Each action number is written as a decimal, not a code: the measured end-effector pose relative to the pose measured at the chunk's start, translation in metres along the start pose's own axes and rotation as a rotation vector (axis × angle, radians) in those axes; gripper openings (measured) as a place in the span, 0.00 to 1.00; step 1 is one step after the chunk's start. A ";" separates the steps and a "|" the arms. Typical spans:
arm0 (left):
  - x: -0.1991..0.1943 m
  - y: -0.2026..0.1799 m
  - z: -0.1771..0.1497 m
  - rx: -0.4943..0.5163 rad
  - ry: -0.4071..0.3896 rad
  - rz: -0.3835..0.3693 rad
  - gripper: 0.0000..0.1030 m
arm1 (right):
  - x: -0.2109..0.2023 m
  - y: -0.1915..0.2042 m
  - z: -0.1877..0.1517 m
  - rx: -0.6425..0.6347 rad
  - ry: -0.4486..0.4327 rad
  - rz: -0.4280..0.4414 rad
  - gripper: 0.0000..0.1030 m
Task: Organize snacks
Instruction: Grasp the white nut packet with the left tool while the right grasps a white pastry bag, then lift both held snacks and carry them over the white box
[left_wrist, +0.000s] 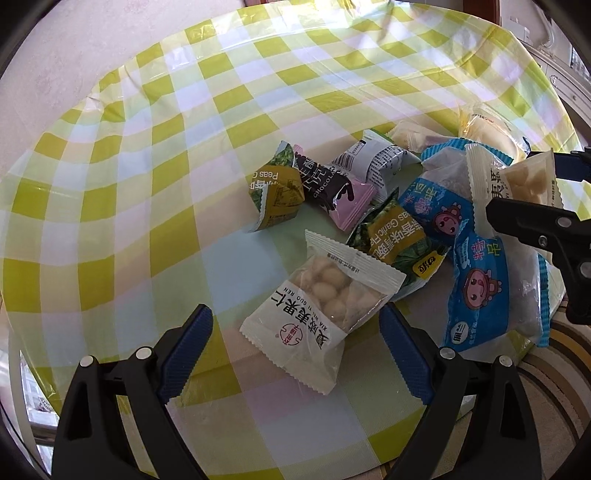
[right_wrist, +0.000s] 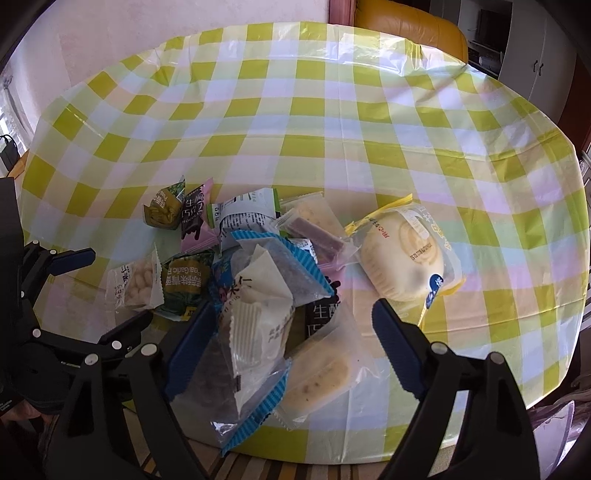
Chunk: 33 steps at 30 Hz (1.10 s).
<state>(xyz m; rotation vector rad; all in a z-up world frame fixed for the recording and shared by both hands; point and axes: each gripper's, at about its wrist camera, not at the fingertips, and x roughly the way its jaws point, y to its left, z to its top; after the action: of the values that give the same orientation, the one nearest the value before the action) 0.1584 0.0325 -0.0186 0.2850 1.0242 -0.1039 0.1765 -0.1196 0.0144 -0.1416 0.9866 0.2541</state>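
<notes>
Sorting barely begun: snacks lie heaped near the table's (left_wrist: 155, 155) near edge. Left gripper (left_wrist: 295, 343) spread astride the nut packet (left_wrist: 317, 314); right gripper (right_wrist: 291, 339) spread over a white packet (right_wrist: 258, 325), pinching nothing. Next: close squarely.

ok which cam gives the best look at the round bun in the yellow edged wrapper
The right wrist view. There the round bun lies whole and unobstructed on the checked tablecloth, right of the snack pile. The left wrist view shows only a blurred piece of it at the far edge, behind other packets.
</notes>
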 end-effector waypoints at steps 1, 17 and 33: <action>0.000 -0.001 0.001 0.003 -0.005 -0.002 0.86 | 0.001 0.001 0.000 -0.004 0.003 0.000 0.78; 0.015 0.002 0.010 -0.048 -0.005 -0.164 0.45 | -0.001 -0.002 -0.001 0.005 -0.006 -0.002 0.44; -0.008 0.020 0.000 -0.175 -0.056 -0.156 0.41 | -0.038 -0.017 0.005 0.053 -0.094 -0.013 0.44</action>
<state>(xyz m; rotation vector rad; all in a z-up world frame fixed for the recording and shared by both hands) 0.1591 0.0515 -0.0079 0.0424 0.9924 -0.1607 0.1654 -0.1400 0.0486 -0.0869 0.8983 0.2204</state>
